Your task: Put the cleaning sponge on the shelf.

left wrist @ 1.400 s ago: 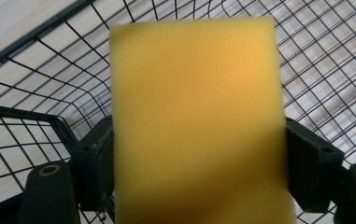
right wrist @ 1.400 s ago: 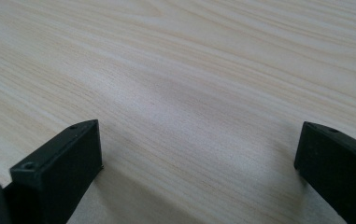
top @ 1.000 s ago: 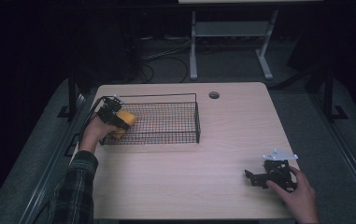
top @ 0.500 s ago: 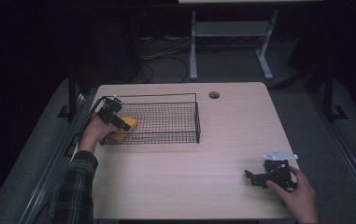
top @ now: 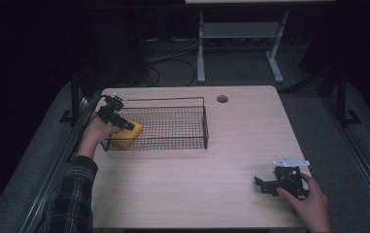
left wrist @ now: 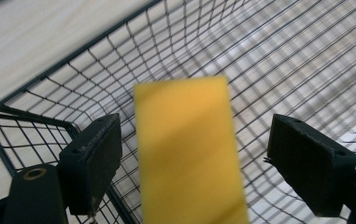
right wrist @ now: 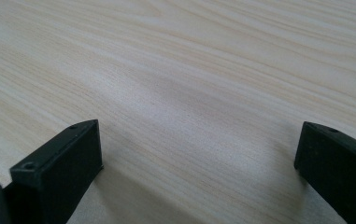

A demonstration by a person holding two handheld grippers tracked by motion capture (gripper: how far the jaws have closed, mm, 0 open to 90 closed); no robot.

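Observation:
A yellow block (top: 126,137) lies at the left end of a black wire basket (top: 173,100) on the wooden table (top: 197,184). My left gripper (top: 128,126) hangs just above the block and points down into the basket. In the left gripper view the block (left wrist: 187,149) is between the jaws of the left gripper (left wrist: 199,151), with a gap on each side. Those jaws have just been opening and stand open. The basket's mesh (left wrist: 283,56) lies behind the block. My right gripper (top: 262,184) rests open near the table's front right corner. In its own view the right gripper (right wrist: 199,158) has bare wood between its jaws.
A round cable hole (top: 222,99) is in the table beyond the basket's far right corner. Behind the table stands a grey metal frame (top: 236,31) with cables on the floor beside it. The room around the table is dark.
The left gripper has lifted a little above the yellow block, which stays in the basket. The right gripper has kept still.

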